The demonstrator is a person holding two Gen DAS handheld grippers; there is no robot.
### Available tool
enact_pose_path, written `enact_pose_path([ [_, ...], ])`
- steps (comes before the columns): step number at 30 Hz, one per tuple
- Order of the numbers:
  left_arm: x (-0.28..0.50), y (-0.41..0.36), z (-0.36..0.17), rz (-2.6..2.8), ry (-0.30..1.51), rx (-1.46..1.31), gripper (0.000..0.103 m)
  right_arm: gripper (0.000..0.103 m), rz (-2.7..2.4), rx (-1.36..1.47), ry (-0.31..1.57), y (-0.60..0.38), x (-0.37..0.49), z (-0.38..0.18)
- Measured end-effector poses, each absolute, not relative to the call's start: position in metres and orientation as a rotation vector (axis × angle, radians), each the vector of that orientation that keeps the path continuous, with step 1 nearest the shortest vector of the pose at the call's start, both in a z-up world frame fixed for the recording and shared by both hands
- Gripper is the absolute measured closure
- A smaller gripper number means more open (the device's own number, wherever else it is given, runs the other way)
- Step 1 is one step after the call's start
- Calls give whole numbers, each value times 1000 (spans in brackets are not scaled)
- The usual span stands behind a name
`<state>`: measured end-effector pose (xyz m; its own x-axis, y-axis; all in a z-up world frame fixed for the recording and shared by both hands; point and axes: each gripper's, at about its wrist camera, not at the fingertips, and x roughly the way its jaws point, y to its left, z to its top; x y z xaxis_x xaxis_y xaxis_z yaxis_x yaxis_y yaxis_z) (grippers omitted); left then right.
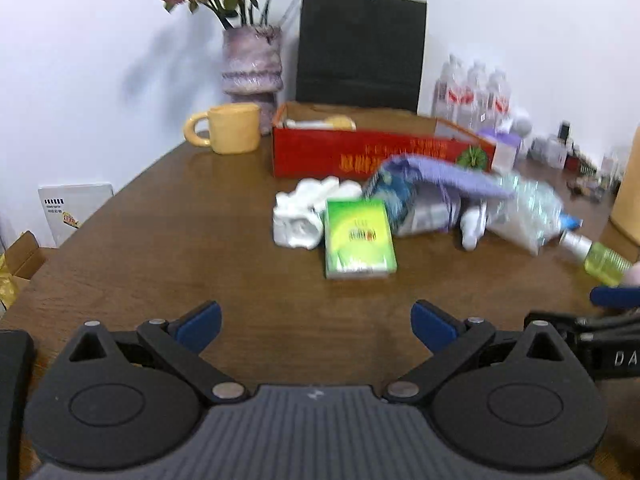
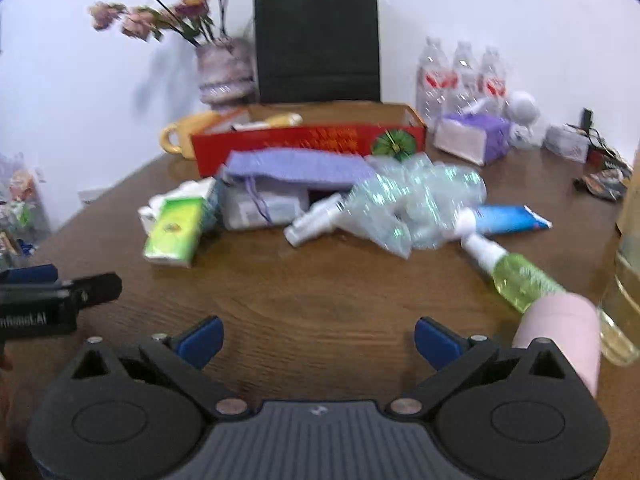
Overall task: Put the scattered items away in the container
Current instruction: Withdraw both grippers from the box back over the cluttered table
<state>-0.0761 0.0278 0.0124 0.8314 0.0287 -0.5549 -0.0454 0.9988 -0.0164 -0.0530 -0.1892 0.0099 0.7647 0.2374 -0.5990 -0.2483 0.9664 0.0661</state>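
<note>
Brown wood grain runs across the table (image 1: 160,240), and both my grippers hover low over its near edge. My left gripper (image 1: 316,326) has its blue-padded fingers spread wide, holding nothing. Ahead, near the middle of the table, the clutter lies in a row: a crumpled white cloth (image 1: 304,212), a glossy green box (image 1: 358,238) lying flat against it, a soft lilac pouch (image 2: 296,166) draped over a white packet, crinkly clear plastic wrap (image 2: 412,204), a blue tube (image 2: 508,218), and a slim bottle of yellow-green liquid (image 2: 520,282) toward the right edge. Behind them, toward the far edge, sits the long red cardboard box (image 1: 360,152), open-topped. My right gripper (image 2: 318,340) is likewise spread and empty.
</note>
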Motion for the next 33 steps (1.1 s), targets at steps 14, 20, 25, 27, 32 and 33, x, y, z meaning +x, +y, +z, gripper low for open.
enact_pose_path([
  [14,-57,10,-4,-7,671,36,0,0,267,-19,684,-188,-37,-5],
  [20,-50,10,-7,-21,696,23,0,0,231,-66,695,-183,-27,-7],
  [25,-50,10,-7,-25,698,24,0,0,233,-58,698,-184,-27,-4],
  [27,-50,10,-7,-24,698,24,0,0,232,-59,698,-184,-26,-4],
  [32,-49,9,-7,-23,699,26,0,0,231,-60,697,-184,-25,-4],
  [33,-49,9,-7,-23,699,26,0,0,230,-61,697,-184,-26,-4],
])
